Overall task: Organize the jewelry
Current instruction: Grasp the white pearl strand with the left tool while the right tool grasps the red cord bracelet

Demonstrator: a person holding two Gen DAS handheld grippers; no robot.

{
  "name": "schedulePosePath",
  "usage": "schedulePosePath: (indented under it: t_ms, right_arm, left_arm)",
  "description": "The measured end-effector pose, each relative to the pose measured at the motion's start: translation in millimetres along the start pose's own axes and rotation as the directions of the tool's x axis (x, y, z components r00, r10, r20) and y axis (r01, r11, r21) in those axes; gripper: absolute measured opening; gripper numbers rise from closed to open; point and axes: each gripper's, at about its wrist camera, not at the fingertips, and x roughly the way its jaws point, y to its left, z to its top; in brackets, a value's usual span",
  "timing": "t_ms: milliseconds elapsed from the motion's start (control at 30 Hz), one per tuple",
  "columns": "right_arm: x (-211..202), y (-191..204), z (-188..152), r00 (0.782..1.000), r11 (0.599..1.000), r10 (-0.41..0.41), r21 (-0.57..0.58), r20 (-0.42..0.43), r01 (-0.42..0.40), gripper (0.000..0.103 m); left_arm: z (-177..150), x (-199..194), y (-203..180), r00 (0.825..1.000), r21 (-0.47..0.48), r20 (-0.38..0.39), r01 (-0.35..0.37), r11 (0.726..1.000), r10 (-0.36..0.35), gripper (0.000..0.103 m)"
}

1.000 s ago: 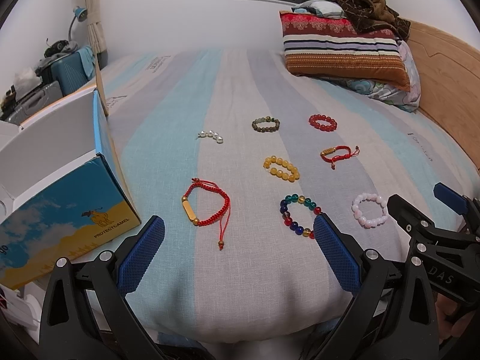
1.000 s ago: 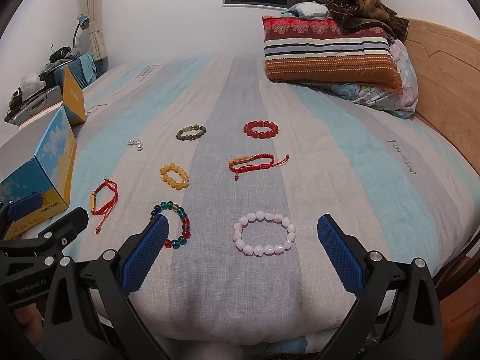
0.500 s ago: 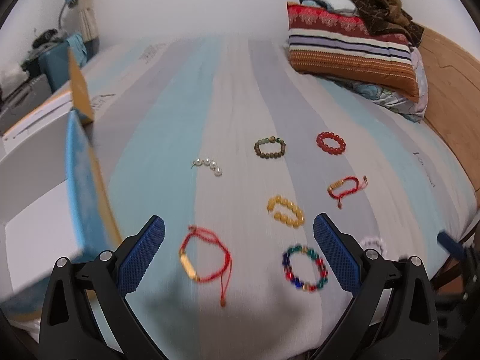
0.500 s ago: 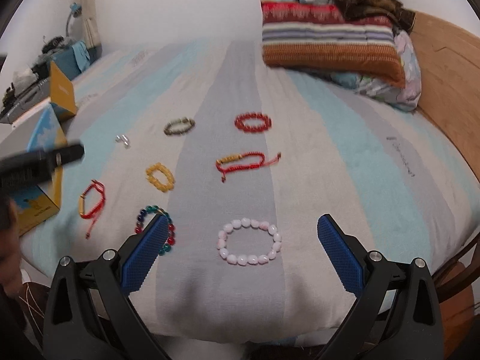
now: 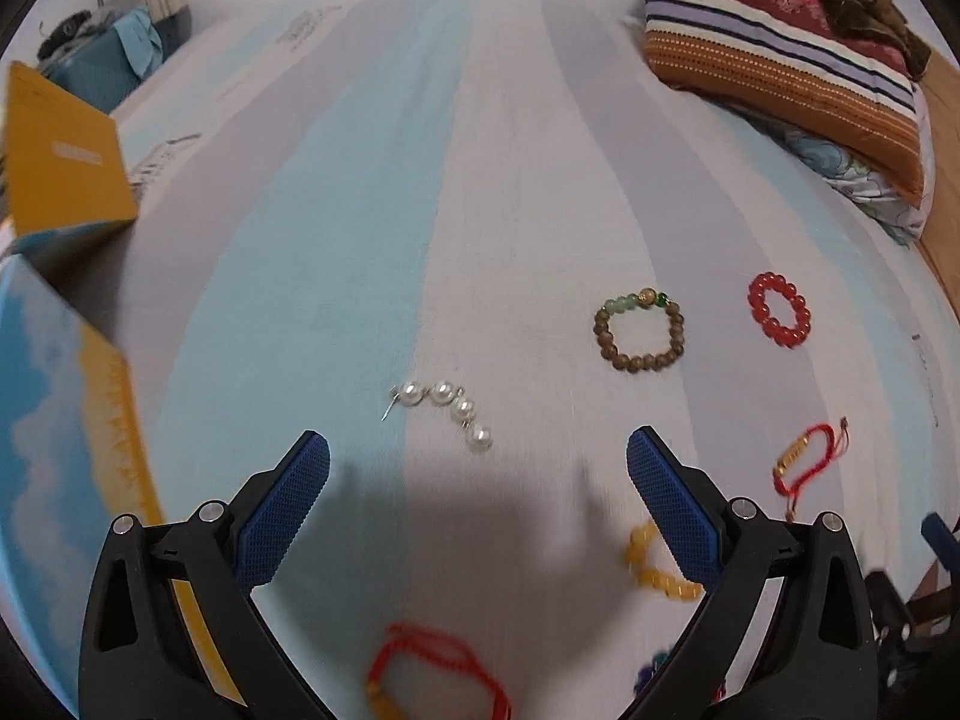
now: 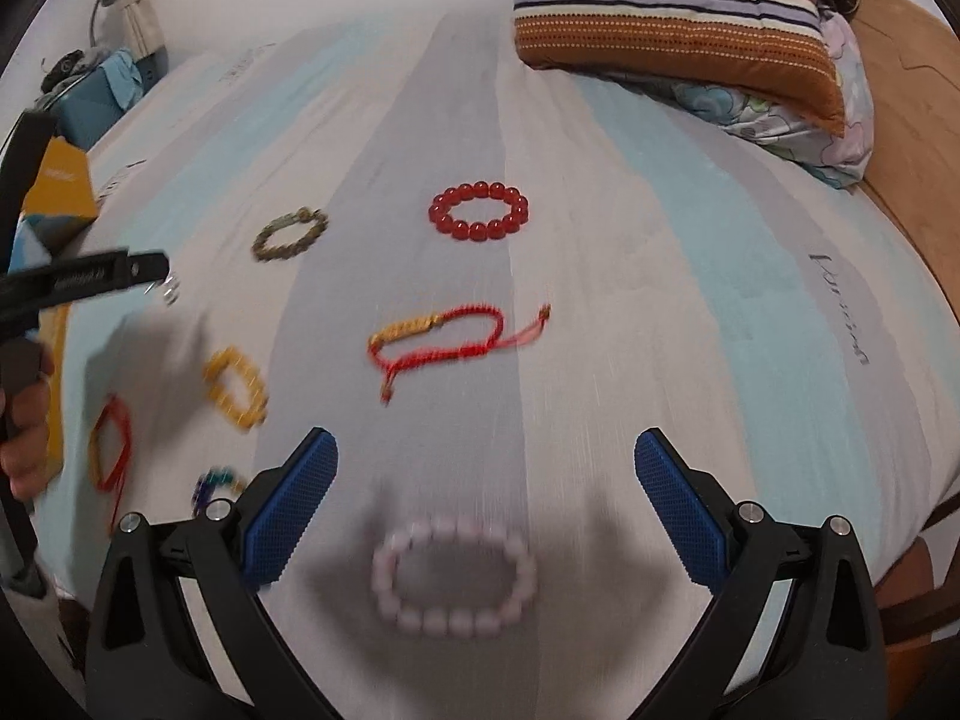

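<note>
While the striped bed cover [image 5: 372, 192] carries all the jewelry, the blue and yellow box [image 5: 54, 396] stands at its left edge with a yellow flap raised; what it holds inside I cannot tell. Left gripper [image 5: 478, 468] hangs over the cover with its fingers wide apart and nothing between them. Right gripper [image 6: 486, 468] is also wide apart and empty, above the blurred pink bead bracelet [image 6: 454, 570]. Red cord bracelet [image 6: 441, 336] lies with its long axis left to right, the loose tail pointing right. Farther lie the red bead bracelet [image 6: 480, 211] and, to its left, the brown bead bracelet [image 5: 639, 330]. Pearl piece [image 5: 447, 411] lies just beyond the left gripper, running from far left to near right, its pin end pointing left.
</note>
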Motion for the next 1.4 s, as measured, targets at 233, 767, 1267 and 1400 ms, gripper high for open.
schedulePosePath:
  t_ms: [233, 767, 1267, 1400]
  right_arm:
    - [55.7, -5.5, 46.7, 0.996, 1.0, 0.015, 0.013, -0.083, -0.014, 0.087]
    - [103.5, -6.6, 52.6, 0.98, 0.994, 0.105, 0.037, -0.169, -0.1, 0.051]
    - [100.1, 3.2, 51.9, 0.981, 0.994, 0.109, 0.009, -0.163, -0.109, 0.004]
    - [97.7, 3.8, 50.2, 0.982, 0.994, 0.107, 0.017, -0.153, -0.106, 0.003]
  left_arm:
    - [15.4, 34.7, -3.8, 0.999, 0.02, -0.03, -0.041, 0.999, 0.042, 0.097]
    - [16.0, 58.3, 4.8, 0.996, 0.009, -0.069, -0.049, 0.999, 0.05, 0.062]
    - [4.4, 48.1, 3.9, 0.997, 0.034, -0.053, -0.047, 0.998, 0.049, 0.011]
    - [3.5, 45.5, 4.3, 0.998, 0.032, -0.046, -0.041, 0.999, 0.042, 0.011]
